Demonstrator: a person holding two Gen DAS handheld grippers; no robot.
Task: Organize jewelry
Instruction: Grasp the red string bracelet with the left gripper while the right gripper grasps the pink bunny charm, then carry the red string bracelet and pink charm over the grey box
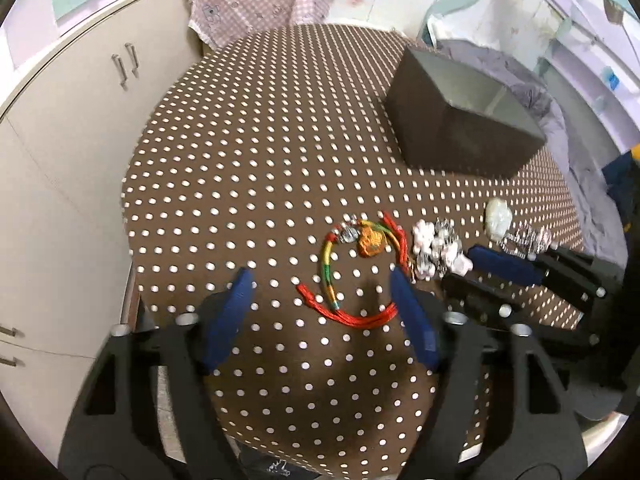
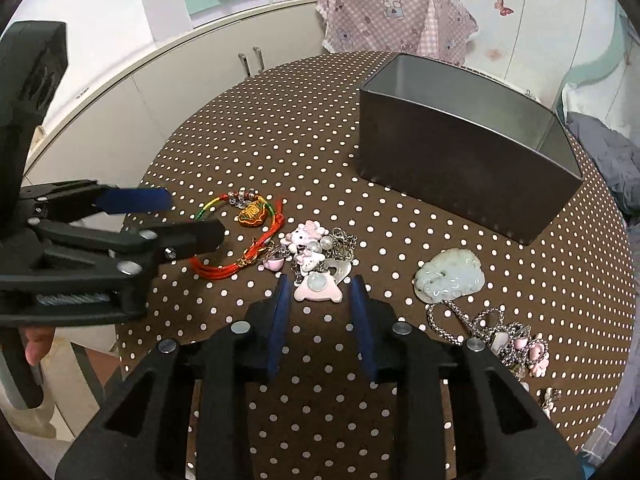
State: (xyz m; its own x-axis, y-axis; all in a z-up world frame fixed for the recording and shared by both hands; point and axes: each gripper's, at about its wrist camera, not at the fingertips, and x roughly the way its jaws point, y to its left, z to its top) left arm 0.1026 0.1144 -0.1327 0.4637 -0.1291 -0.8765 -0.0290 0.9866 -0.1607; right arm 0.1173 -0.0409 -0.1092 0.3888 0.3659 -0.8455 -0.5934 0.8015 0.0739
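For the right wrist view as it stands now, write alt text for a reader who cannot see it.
The right gripper brackets a pink bear charm on a brown polka-dot tablecloth, pads not visibly pressing it. The left gripper stands open over a red cord bracelet; a jade pendant and an open grey tin lie beyond.

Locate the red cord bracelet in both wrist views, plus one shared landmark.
Left wrist: red cord bracelet lies centre frame, between the left gripper fingers.
Right wrist: bracelet sits left of centre, under the left gripper.
Shared landmark: grey metal box on the dotted cloth.
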